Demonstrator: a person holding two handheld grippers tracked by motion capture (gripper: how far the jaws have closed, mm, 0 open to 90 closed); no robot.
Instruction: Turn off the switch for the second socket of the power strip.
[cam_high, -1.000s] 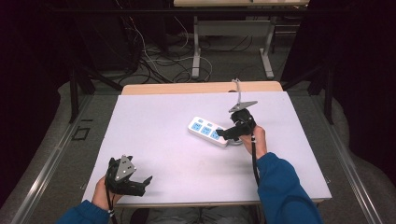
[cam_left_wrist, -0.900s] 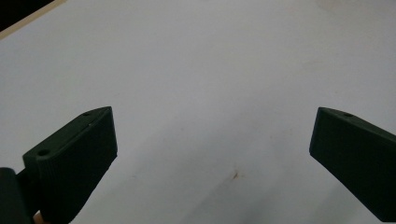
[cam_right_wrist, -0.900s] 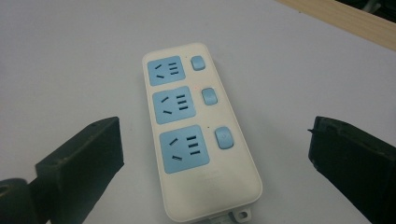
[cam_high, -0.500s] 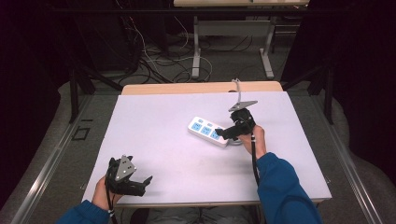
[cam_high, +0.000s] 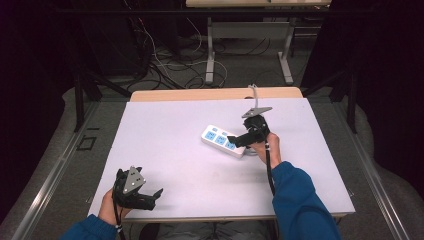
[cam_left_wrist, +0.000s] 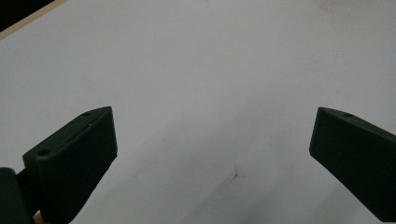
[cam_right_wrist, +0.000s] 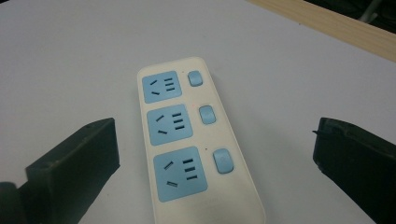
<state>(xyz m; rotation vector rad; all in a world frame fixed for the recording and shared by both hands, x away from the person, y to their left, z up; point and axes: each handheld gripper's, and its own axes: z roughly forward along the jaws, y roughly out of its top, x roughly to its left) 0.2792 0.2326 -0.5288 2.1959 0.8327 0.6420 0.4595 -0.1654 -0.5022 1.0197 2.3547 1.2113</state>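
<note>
Nothing has moved: right gripper (cam_high: 239, 139) hovers released over the strip (cam_right_wrist: 198, 140), whose long axis runs away between its jaws, mid-surface (cam_high: 170, 125). Left gripper (cam_high: 145, 196), released, sits well apart.

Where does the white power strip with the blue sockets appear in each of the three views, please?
High view: the power strip lies right of centre on the table, at the right gripper.
Right gripper view: the power strip lies centred, between the open jaws, three sockets and switches facing up.
Left gripper view: not in it; bare white table between open jaws.
Shared landmark: the table's wooden edge.
</note>
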